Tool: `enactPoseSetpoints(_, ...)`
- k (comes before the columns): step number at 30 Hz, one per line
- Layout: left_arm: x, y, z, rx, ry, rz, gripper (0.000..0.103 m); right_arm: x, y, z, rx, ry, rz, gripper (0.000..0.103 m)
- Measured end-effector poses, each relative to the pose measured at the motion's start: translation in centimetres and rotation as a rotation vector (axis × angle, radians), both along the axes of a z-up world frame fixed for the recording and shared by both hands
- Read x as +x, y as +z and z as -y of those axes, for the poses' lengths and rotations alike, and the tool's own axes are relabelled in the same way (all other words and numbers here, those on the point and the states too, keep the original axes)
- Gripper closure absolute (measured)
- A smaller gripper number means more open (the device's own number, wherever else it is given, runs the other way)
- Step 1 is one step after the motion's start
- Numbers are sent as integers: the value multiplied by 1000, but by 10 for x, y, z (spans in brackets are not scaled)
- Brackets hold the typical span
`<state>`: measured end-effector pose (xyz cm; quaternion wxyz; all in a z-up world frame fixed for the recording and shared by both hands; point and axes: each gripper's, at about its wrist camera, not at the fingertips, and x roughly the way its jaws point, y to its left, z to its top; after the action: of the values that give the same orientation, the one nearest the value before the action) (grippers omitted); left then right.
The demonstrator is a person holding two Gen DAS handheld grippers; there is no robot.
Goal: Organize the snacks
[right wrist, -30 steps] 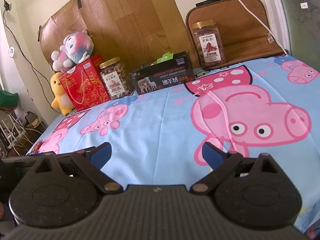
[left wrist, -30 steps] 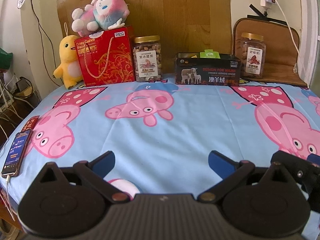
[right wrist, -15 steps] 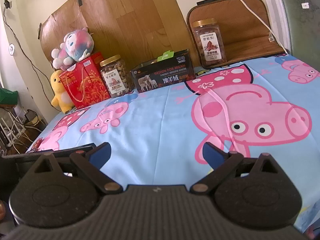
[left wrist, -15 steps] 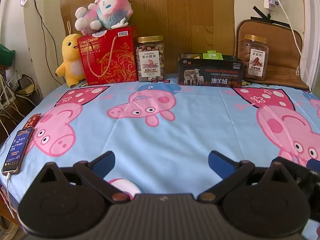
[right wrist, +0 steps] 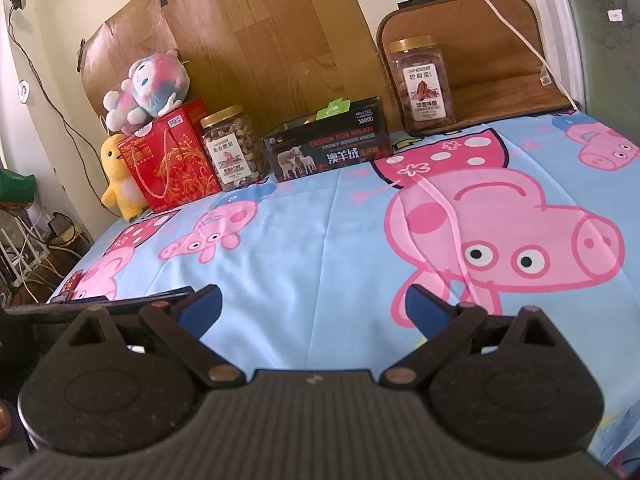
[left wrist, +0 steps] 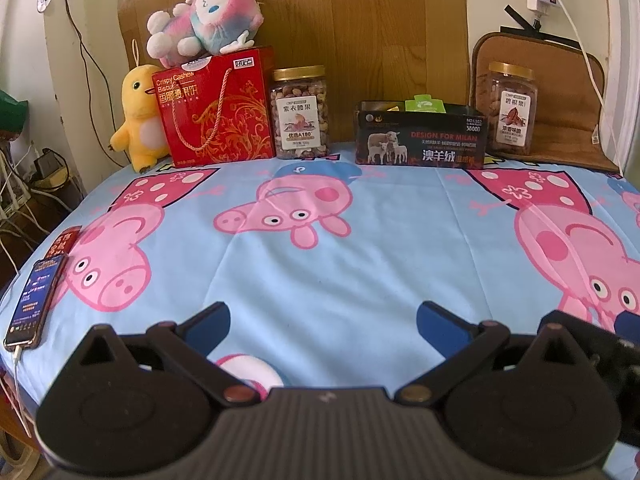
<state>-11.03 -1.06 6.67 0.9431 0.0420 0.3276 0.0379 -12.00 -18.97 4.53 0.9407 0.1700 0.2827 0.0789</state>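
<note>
Along the back of the cartoon-pig cloth stand a red biscuit gift box (left wrist: 216, 108) (right wrist: 170, 160), a gold-lidded nut jar (left wrist: 300, 114) (right wrist: 234, 148), a black open box (left wrist: 420, 138) (right wrist: 328, 148) with a green packet sticking out, and a second nut jar (left wrist: 512, 110) (right wrist: 424, 82) at the right. My left gripper (left wrist: 323, 318) is open and empty near the front edge. My right gripper (right wrist: 314, 304) is open too, holding nothing, low over the cloth and far from the snacks.
A yellow plush duck (left wrist: 140, 116) stands left of the red box and a pink-blue plush (left wrist: 204, 20) lies on top of it. A phone (left wrist: 34, 300) on a cable lies at the left table edge. A brown cushion (left wrist: 560, 100) leans behind the right jar.
Both grippers have tilted up slightly and eased forward, so the row of snacks sits lower and larger in view. Neither gripper has shut or touched anything.
</note>
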Motion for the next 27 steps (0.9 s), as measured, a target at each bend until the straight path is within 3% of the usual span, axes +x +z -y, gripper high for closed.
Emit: enactPoseSetpoints(27, -2, -3, 3, 30, -9, 4, 0, 3, -1, -5, -65, -15, -9, 3)
